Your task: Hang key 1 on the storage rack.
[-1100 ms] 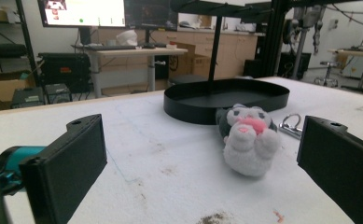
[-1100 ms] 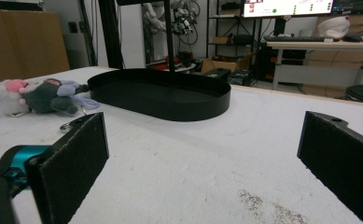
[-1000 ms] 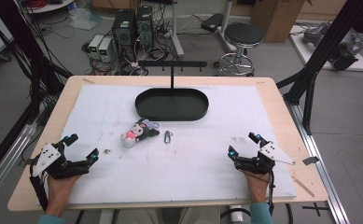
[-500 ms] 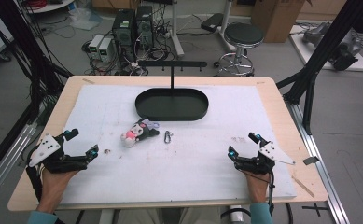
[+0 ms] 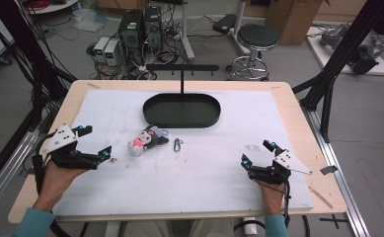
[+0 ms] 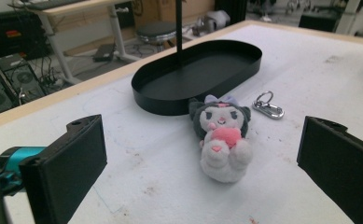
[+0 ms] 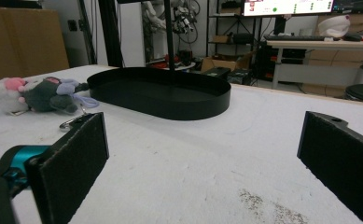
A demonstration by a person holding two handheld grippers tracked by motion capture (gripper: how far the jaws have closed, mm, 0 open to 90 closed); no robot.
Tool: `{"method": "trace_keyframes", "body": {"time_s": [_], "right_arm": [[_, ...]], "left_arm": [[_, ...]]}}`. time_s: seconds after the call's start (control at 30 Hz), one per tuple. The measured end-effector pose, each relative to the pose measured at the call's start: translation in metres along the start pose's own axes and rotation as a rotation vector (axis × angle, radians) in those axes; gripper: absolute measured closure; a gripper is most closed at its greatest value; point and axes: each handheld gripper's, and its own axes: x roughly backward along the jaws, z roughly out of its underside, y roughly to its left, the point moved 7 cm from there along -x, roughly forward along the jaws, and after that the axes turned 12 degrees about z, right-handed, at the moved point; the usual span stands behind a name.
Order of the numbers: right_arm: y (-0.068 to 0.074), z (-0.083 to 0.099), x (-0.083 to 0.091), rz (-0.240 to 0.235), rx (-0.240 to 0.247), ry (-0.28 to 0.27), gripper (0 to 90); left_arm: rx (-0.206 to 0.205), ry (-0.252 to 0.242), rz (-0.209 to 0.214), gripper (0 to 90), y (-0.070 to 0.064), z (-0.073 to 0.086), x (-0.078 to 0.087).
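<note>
Over on the left, the left gripper [image 5: 96, 140] sits low above the white mat [image 5: 219, 168], jaws spread wide and holding nothing, angled in toward the middle of the table [image 5: 298, 106]. Its own view looks straight at the target: the plush toy [image 6: 221, 140] lies framed between the two black jaws, well clear of both, face up with a pink heart on its chest. From above, that plush toy [image 5: 144, 140] lies on the mat just in front of the black oval tray [image 5: 181, 111], near the tray's left end. Just to its right lies a small metal clip [image 5: 177, 144], close beside the toy, apart from the tray. A thin black post [image 5: 181, 81] with a crossbar rises from the tray's far side. Across on the right, the right gripper [image 5: 256, 154] rests near the table's front edge, jaws also wide apart and empty, well away from the toy. Its own view shows the tray [image 7: 160, 93] ahead and the toy off to the left.
</note>
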Motion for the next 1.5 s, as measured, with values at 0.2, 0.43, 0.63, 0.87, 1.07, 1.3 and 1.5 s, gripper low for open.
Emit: {"method": "trace_keyframes", "body": {"time_s": [0.2, 0.43, 0.63, 0.87, 1.07, 1.3, 1.5], "right_arm": [[0.000, 0.000, 0.000, -0.001, -0.001, 0.002, 1.2], [0.000, 0.000, 0.000, 0.000, -0.001, 0.001, 1.2], [0.000, 0.000, 0.000, 0.001, 0.003, -0.004, 1.2], [0.000, 0.000, 0.000, 0.001, 0.003, -0.004, 1.2], [0.000, 0.000, 0.000, -0.001, 0.002, -0.005, 1.2], [0.000, 0.000, 0.000, -0.001, 0.001, -0.003, 1.2], [0.000, 0.000, 0.000, -0.001, 0.001, -0.002, 1.2]], "left_arm": [[-0.021, 0.086, 0.016, 1.7, 0.003, -0.011, -0.012], [-0.036, 0.196, 0.050, 1.7, 0.008, -0.013, -0.027], [-0.042, 0.273, 0.090, 1.7, 0.008, -0.014, -0.041], [-0.037, 0.384, 0.121, 1.7, 0.007, -0.016, -0.063], [-0.022, 0.472, 0.132, 1.7, 0.006, -0.014, -0.080], [-0.004, 0.549, 0.118, 1.7, 0.006, -0.008, -0.096], [0.020, 0.618, 0.090, 2.1, 0.011, -0.001, -0.102]]}}
